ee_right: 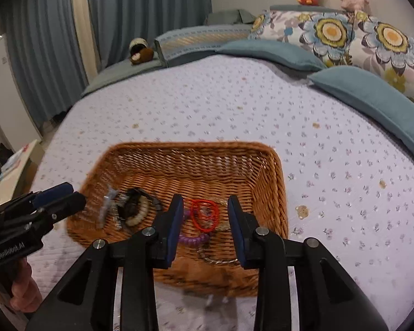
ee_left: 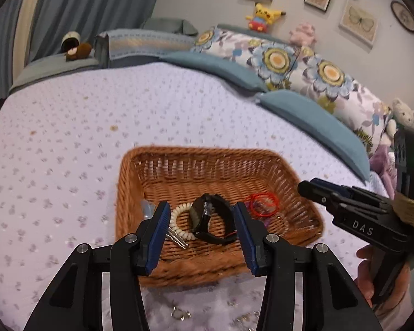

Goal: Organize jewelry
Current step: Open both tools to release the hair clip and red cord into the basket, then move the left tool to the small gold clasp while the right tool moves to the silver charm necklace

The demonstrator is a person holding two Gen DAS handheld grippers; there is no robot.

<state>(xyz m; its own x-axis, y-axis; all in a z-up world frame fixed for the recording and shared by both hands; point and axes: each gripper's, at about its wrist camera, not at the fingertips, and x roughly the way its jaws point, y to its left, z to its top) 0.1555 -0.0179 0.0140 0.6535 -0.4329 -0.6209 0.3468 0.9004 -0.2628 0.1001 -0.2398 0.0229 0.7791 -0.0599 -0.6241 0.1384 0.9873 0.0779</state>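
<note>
Hovering over one wicker basket, left gripper jaws apart, right gripper jaws apart, nothing clamped, lying inside: one black watch, one cream coil band, one red loop, one purple coil band.

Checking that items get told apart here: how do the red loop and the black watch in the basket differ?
The red loop is thin cord, doubled into rings; the black watch is a thick strap with a chunky face. The loop lies flat toward the basket's right side; the watch sits nearer the middle, strap curled up, beside a cream coil band. Both lie loose in the basket, and neither is held by a tool.
</note>
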